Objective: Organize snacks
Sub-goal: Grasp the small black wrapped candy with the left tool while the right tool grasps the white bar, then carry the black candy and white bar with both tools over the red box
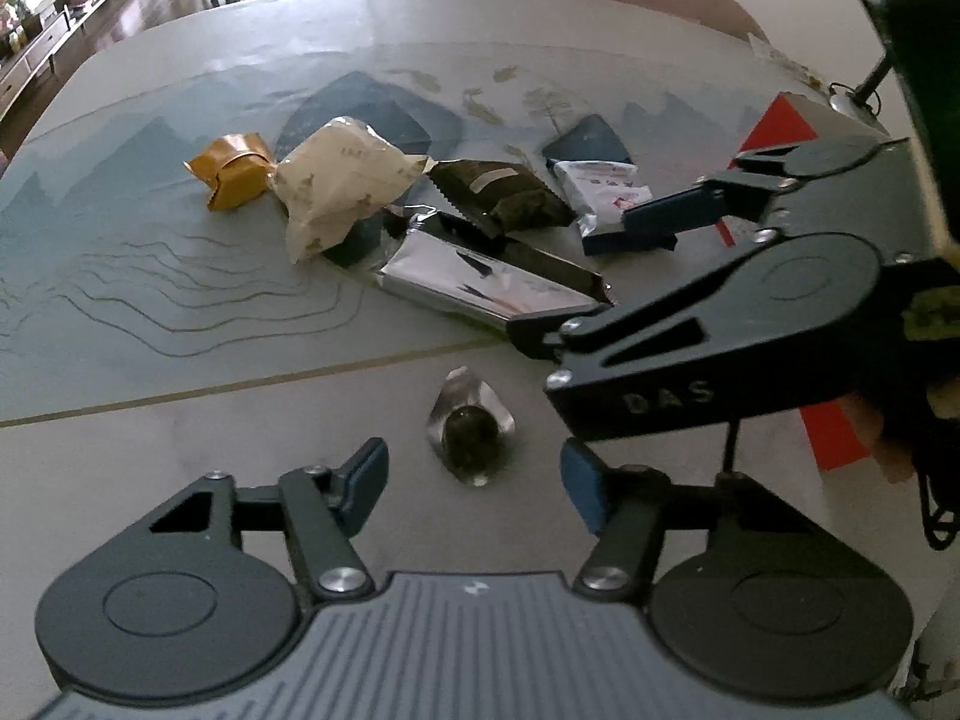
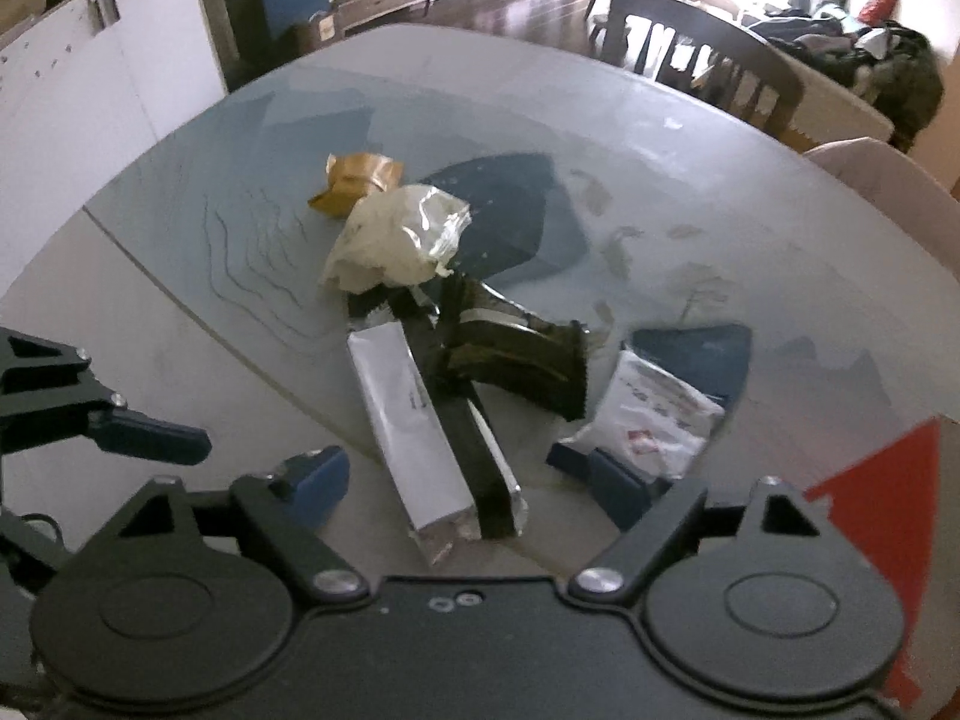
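Note:
Snacks lie in a loose pile on the table mat. A gold wrapped sweet (image 1: 231,171) (image 2: 354,183) is farthest left. Beside it are a cream bag (image 1: 336,180) (image 2: 399,237), a dark green packet (image 1: 501,195) (image 2: 516,360), a long silver bar (image 1: 486,285) (image 2: 414,420) and a white sachet (image 1: 603,195) (image 2: 651,417). A small clear-wrapped dark sweet (image 1: 471,435) lies alone. My left gripper (image 1: 474,480) is open, its fingers on either side of that sweet. My right gripper (image 2: 474,480) (image 1: 582,276) is open over the near end of the silver bar.
A red box (image 1: 780,138) (image 2: 876,510) sits at the right edge of the table. Dark chairs (image 2: 702,54) stand at the far side. A white cabinet (image 2: 90,78) is off to the left in the right wrist view.

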A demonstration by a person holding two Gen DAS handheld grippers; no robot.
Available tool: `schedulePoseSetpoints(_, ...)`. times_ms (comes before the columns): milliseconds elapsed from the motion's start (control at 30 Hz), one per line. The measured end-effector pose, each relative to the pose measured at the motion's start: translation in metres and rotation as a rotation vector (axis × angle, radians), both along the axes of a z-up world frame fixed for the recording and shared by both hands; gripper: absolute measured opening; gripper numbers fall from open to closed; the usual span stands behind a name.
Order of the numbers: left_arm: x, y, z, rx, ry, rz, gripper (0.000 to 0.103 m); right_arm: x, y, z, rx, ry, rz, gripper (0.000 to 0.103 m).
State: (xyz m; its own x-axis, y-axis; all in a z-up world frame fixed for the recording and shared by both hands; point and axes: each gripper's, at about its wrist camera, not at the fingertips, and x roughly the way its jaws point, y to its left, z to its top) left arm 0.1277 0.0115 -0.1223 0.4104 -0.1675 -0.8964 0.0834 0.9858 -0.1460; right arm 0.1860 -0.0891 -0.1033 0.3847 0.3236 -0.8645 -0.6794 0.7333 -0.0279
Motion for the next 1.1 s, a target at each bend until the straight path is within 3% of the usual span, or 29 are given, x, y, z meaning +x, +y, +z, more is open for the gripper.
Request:
schedulePoseSetpoints(233, 0.007, -0.002, -0.006, 0.012, -0.009, 0.003, 0.051, 0.011, 0.008, -0.016, -0.021, 0.037, 0.040, 0.075)
schedulePoseSetpoints(333, 0.012, -0.002, -0.009, 0.007, 0.008, 0.012, 0.042, 0.012, 0.011, -0.018, -0.020, 0.045, 0.060, 0.066)
schedulePoseSetpoints(600, 0.011, -0.002, -0.010, 0.001, -0.002, -0.006, 0.032, 0.006, 0.011, -0.018, -0.016, 0.028, 0.090, 0.047)
schedulePoseSetpoints(1100, -0.007, 0.014, -0.007, -0.027, -0.001, 0.003, 0.028, -0.020, -0.015, -0.006, 0.063, 0.088, -0.047, 0.043)
